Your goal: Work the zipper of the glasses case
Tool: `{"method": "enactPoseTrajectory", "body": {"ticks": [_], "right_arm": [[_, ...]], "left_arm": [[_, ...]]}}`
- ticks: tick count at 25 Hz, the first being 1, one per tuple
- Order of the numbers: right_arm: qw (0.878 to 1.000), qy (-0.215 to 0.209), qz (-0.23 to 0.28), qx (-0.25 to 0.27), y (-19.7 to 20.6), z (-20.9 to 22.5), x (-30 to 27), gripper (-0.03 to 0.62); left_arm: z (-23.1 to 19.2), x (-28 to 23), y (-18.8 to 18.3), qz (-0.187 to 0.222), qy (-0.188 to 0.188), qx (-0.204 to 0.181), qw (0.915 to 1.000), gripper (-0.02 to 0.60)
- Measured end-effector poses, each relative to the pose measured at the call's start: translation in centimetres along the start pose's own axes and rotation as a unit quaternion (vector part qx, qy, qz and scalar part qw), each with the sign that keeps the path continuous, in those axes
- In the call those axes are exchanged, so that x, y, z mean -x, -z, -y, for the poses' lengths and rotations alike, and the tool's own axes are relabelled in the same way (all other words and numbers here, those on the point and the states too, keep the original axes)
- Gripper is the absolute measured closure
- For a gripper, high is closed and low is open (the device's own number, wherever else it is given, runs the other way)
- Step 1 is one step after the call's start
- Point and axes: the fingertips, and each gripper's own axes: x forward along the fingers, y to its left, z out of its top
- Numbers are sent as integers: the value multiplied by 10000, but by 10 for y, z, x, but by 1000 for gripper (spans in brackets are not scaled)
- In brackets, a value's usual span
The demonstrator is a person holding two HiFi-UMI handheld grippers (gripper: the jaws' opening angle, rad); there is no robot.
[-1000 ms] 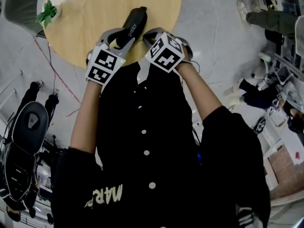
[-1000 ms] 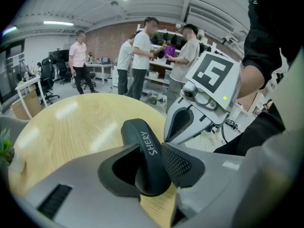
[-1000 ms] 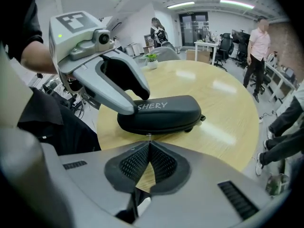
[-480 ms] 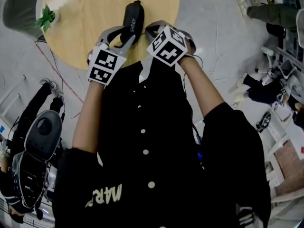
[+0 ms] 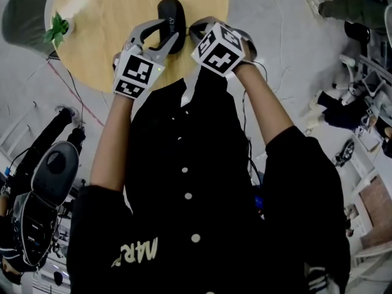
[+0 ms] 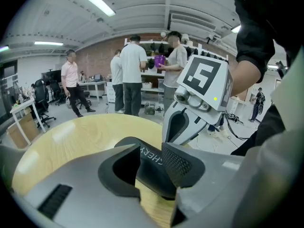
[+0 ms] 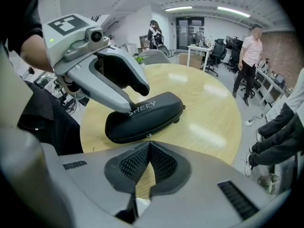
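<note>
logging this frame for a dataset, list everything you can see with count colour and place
table: one, light wood, below the tongs
glasses case: one, black, on the table
zipper pull: one, silvery, case's near side
plant: one, green, table's rim
people: at least four, background
jacket: one, black, on the person
left tongs: one, grey, clamped on the case's end
right tongs: one, grey, closed on the zipper pull
</note>
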Motion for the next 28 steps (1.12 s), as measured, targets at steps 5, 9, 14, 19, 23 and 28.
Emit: {"method": "enactPoseTrajectory", "body": {"ticks": [5, 9, 14, 19, 23, 28], "right_arm": [[10000, 60, 1, 51, 6, -3, 6, 589], [10000, 60, -17, 53, 7, -1, 7, 589], [9999, 44, -75, 110, 18, -22, 9, 589], [10000, -5, -48, 66, 27, -35, 13, 589], [9999, -41, -64, -67, 17, -16, 8, 589], [9998, -56, -59, -175, 18, -23, 5, 589]], "left_arm": [[11, -2, 0, 102, 4, -224, 9997, 443], [14, -7, 3, 114, 38, -213, 9997, 443], [34, 1, 10, 149, 26, -240, 9996, 443], [45, 4, 11, 195, 11, -219, 9996, 443], [23, -7, 5, 169, 73, -174, 9997, 443], [23, -5, 10, 178, 78, -144, 9997, 443]]}}
